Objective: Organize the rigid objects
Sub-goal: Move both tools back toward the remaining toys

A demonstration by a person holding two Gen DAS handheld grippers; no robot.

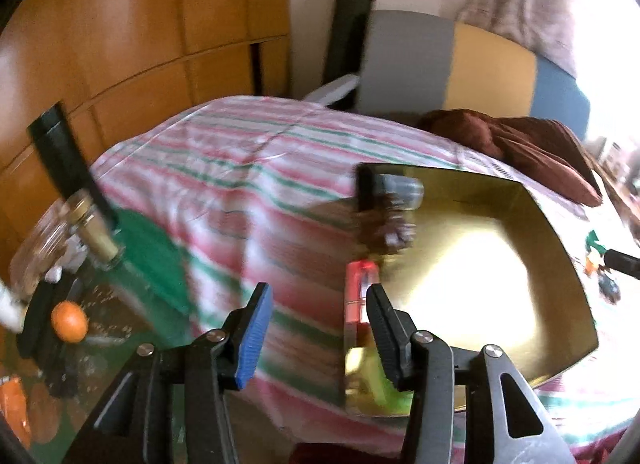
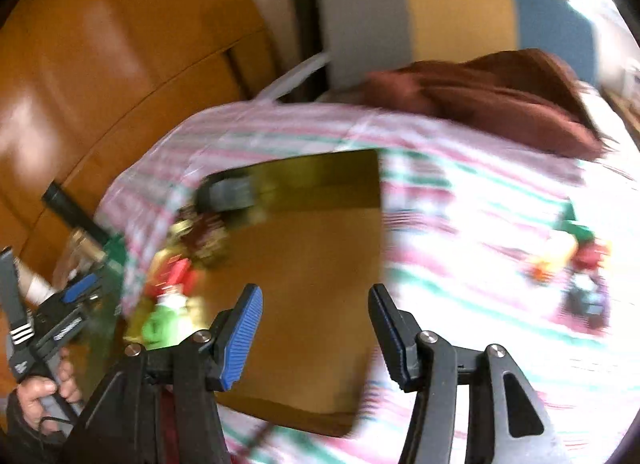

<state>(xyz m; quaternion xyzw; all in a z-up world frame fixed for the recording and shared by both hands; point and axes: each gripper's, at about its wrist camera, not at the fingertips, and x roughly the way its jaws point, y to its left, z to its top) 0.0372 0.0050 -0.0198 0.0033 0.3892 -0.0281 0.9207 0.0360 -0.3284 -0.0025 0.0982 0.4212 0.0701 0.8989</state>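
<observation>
Tongs, left: your left tongs (image 1: 318, 338) stand wide apart with nothing between the pads; they hang over the striped cloth (image 1: 240, 167) just beside the near-left corner of the gold tray (image 1: 560, 256)
Tongs, right: your right tongs (image 2: 316, 334) are spread wide and hold nothing; they hover above the tray's bare floor (image 2: 312, 284)
Tray: it lies on the striped cloth; a grey and black block (image 1: 394, 187) sits at its far-left corner; small red (image 1: 360, 284) and green (image 2: 160, 324) pieces lie along its left wall, too blurred to name
Loose toys: a small colourful cluster (image 2: 576, 268) rests on the cloth, well apart to the tray's right
Left of the cloth: a glass jar (image 1: 44, 248) and an orange ball (image 1: 69, 322) sit on a green surface
Behind: a brown cloth heap (image 2: 500, 99) lies at the far edge
</observation>
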